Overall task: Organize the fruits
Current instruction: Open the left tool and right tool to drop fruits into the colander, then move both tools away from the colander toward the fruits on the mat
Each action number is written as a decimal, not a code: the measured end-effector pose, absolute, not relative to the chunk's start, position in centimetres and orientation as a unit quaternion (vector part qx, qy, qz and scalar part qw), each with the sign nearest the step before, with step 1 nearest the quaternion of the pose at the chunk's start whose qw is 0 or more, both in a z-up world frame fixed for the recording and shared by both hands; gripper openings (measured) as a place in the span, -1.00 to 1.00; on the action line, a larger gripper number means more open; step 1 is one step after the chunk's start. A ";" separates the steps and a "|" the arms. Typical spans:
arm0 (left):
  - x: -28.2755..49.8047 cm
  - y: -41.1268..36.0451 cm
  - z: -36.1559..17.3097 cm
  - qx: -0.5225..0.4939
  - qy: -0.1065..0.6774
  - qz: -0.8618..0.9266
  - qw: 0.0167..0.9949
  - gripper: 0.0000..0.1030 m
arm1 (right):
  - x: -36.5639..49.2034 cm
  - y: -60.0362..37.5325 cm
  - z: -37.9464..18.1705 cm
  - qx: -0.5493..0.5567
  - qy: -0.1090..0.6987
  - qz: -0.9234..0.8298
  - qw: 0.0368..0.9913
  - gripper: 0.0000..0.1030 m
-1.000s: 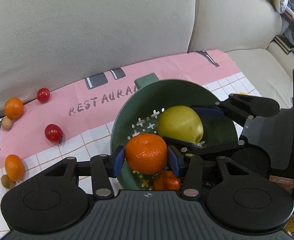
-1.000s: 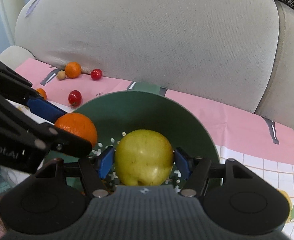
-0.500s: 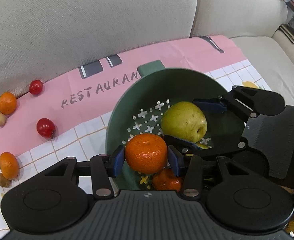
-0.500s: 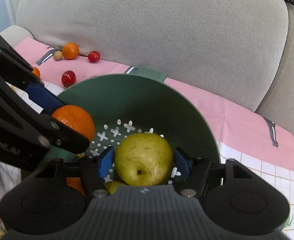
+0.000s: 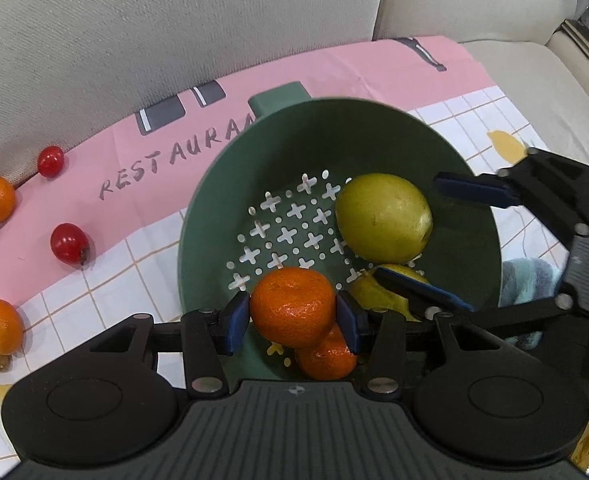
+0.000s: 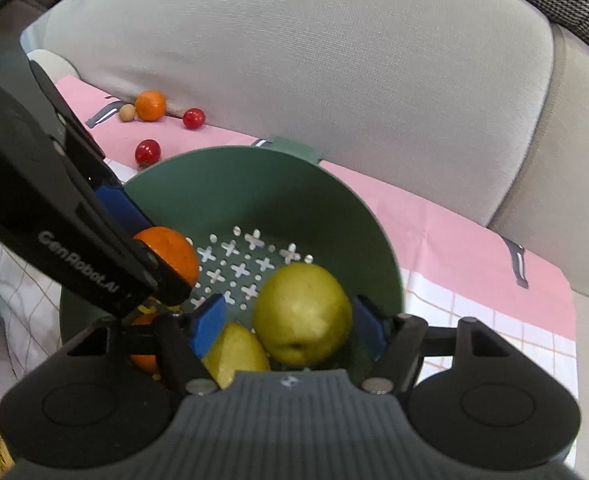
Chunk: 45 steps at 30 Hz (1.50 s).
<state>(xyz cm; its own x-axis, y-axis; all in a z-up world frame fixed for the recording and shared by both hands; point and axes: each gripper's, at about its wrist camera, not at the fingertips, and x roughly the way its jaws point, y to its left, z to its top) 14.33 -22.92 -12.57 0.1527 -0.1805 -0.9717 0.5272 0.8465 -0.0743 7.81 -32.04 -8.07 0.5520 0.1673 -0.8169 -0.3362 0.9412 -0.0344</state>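
a pink-and-white checked cloth on the sofa seat carries a green colander and loose fruit.

Right gripper with jaws spread wide around a yellow-green pear lying inside the green perforated bowl, a gap visible at the left pad. At left, the left gripper clamps an orange mandarin above the bowl. A second pear lies beneath.

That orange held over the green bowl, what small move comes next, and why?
Probably the left gripper opens its jaws. The orange it clamps already hangs inside the green bowl, just above another orange, so letting go should drop it in.
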 end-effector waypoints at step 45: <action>10.0 -11.8 -1.2 0.095 0.460 -0.160 0.868 0.26 | 6.2 -26.3 -2.8 0.099 0.455 0.155 0.871 0.59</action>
